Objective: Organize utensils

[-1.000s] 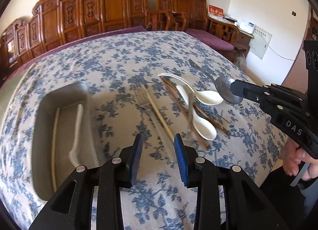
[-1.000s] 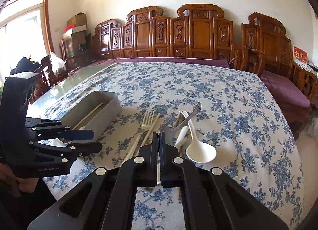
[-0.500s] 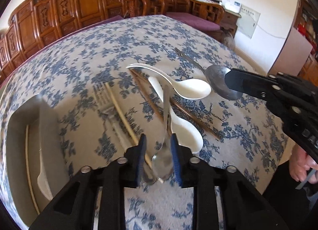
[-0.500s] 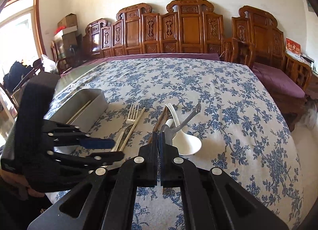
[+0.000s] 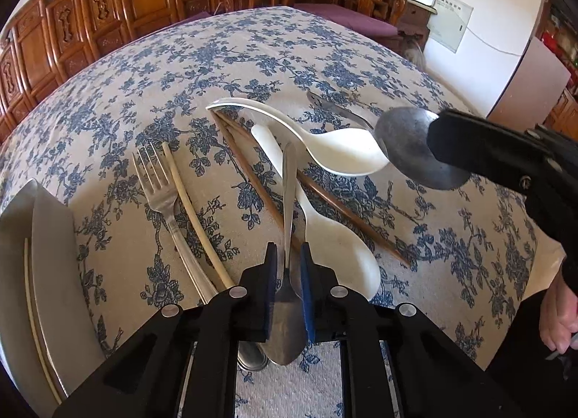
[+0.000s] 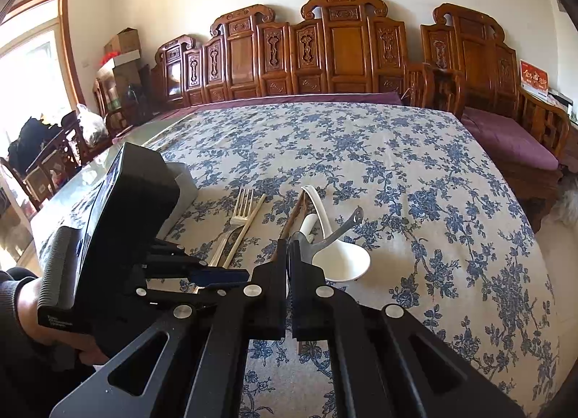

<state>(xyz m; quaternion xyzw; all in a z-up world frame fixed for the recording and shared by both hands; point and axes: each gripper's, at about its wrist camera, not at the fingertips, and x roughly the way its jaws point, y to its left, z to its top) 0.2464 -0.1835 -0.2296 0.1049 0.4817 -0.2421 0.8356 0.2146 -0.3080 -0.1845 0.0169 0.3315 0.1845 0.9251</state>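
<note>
A cream tablecloth (image 5: 325,56) carries a blue floral pattern. Two spoons (image 5: 346,158) are white, the chopsticks (image 5: 253,179) dark brown, the fork (image 5: 159,186) silver.

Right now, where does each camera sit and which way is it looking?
Left wrist: on the left gripper, looking down at a metal spoon between its closing fingers; the right gripper shows.
Right wrist: on the right gripper, facing the carved chairs; the left gripper shows.
Shared: fork, white spoon.
</note>
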